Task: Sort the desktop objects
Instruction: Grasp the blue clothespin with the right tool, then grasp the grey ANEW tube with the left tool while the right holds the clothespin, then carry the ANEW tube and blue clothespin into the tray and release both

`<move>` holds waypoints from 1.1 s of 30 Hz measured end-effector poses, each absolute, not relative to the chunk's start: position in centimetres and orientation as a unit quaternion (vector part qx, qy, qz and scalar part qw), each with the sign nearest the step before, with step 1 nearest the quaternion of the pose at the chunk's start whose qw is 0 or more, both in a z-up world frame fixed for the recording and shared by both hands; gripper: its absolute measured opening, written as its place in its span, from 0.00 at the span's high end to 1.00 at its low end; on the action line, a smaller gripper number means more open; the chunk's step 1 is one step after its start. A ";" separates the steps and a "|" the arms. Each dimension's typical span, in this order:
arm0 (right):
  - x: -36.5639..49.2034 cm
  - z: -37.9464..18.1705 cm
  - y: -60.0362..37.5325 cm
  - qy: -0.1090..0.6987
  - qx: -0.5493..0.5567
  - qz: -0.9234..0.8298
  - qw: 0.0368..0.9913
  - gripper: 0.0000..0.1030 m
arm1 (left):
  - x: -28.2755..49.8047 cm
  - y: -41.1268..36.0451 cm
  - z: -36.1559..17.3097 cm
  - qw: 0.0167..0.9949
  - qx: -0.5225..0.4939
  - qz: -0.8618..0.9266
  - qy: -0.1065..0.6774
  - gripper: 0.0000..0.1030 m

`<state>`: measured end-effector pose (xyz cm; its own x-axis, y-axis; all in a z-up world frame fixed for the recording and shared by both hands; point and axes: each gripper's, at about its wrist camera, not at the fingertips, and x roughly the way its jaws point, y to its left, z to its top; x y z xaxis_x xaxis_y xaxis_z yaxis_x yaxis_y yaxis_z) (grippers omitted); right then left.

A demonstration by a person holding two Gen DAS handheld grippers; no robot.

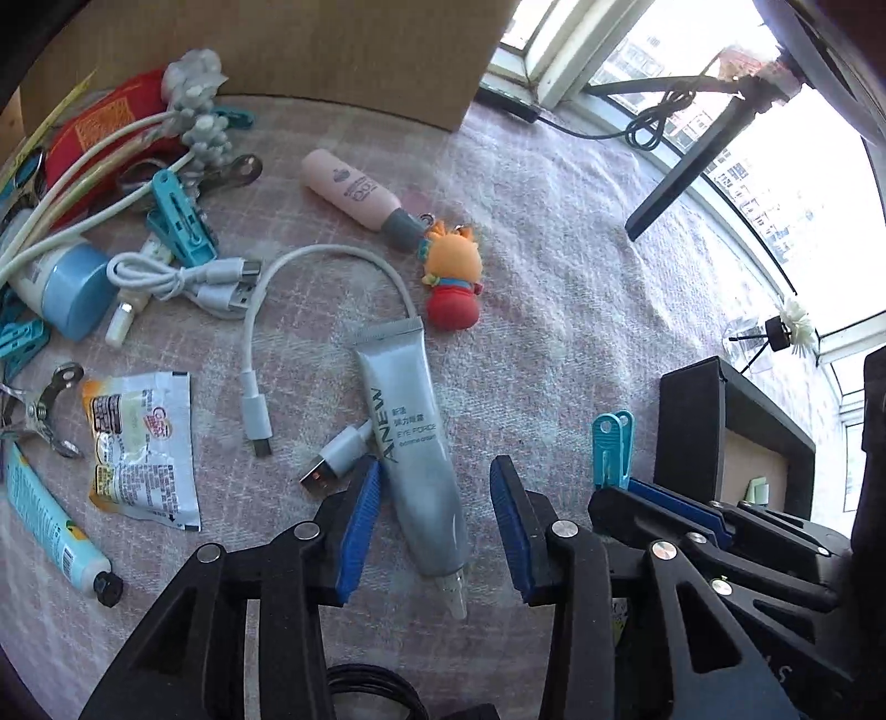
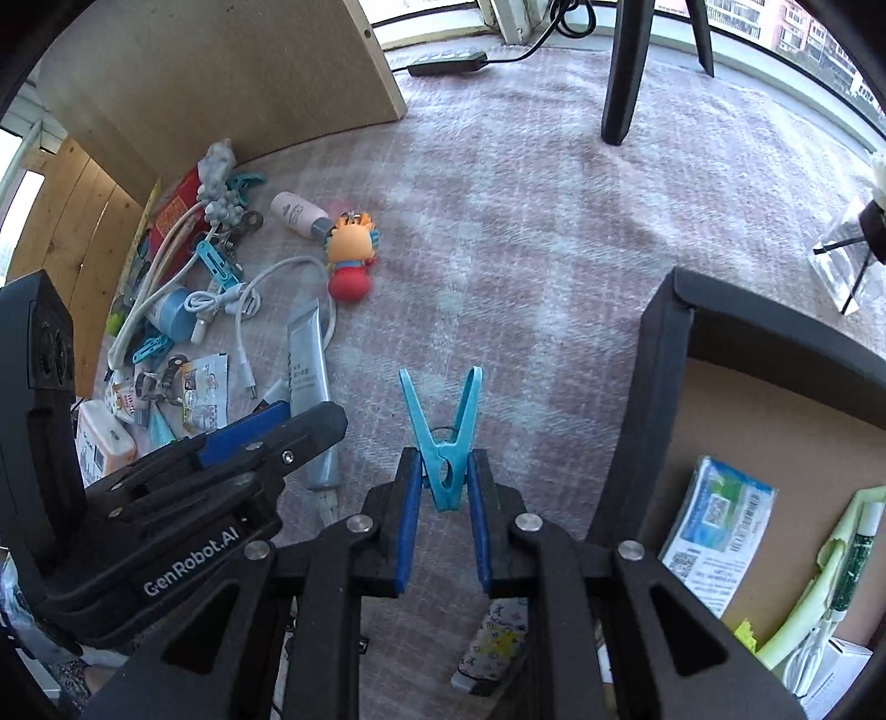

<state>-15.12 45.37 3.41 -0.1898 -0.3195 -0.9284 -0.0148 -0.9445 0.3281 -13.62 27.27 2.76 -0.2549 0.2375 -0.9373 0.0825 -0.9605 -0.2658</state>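
I have the blue clothes peg pinched by its handle end in my right gripper, both pads pressing on it so its two prongs splay up and away from me. It hangs just above the pink cloth, beside the near-left corner of the black box, which I take to be where it is headed. Gripping the handles keeps the peg upright and easy to drop over the wall.

My left gripper is down over the grey cream tube, jaws apart, one on either side. The left pad looks to be at the tube's edge, the right one well clear, so nothing is clamped. The tube lies across a short white cable; I judge that closing here could snag the plug.

Inside the black box I can see a printed packet and a pale green wrapper with a pen-like stick, on its brown floor. The unsorted heap sits well to the left against a cardboard panel.
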 end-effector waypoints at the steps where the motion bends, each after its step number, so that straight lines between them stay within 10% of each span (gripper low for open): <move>1: -15.1 3.5 45.5 -0.138 0.627 -0.760 0.101 0.84 | -13.7 27.6 2.8 0.048 -0.605 0.786 -0.121 0.63; 10: -14.7 4.9 47.0 -0.142 0.612 -0.773 0.091 0.84 | -13.1 27.0 2.2 0.048 -0.600 0.792 -0.102 0.93; 33: -5.2 8.8 60.9 -0.194 0.553 -0.809 -0.042 0.84 | -9.0 39.1 9.2 0.219 -0.566 0.789 -0.094 0.93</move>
